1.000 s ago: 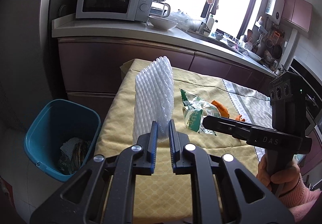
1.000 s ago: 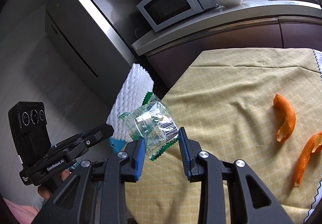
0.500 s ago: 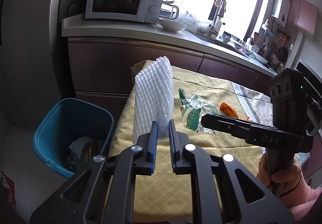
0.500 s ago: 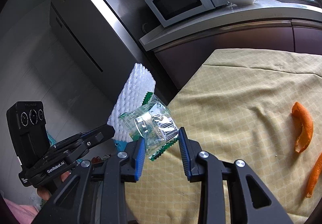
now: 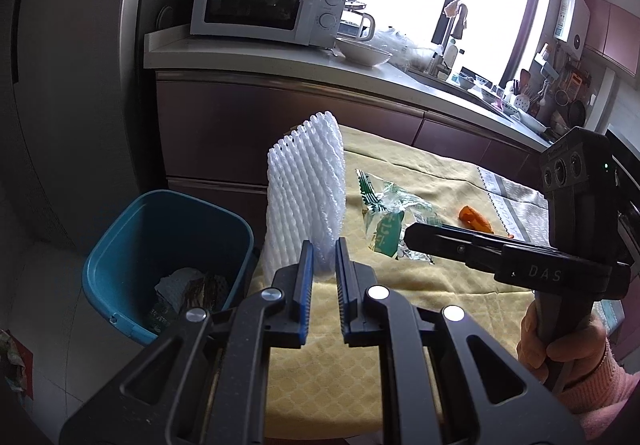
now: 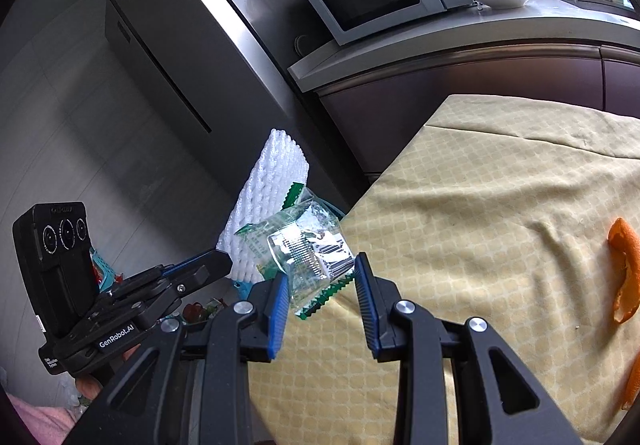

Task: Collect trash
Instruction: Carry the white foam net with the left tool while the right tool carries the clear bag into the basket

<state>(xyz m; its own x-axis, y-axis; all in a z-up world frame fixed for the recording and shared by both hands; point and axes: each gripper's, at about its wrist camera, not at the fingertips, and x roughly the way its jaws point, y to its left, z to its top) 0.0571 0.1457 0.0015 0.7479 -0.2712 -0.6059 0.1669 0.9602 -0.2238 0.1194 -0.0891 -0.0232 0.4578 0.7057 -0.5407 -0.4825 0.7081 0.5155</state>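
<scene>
Both grippers carried trash toward the blue bin [image 5: 160, 261].

The left gripper [image 5: 322, 269] pinched the bottom edge of the white foam net [image 5: 306, 197], holding it upright just beside the bin, likely to drop it in. The right gripper [image 6: 320, 285], jaws moderately apart, held the crinkled plastic wrapper [image 6: 308, 245] farther from the bin, above the table [image 6: 480, 205]; orange peel [image 6: 624, 269] lay on the cloth, well apart from the bin.

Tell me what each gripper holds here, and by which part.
Left gripper is shut on the white foam net, gripped at its bottom edge. Right gripper pinches the clear green-edged wrapper by its lower end.
</scene>
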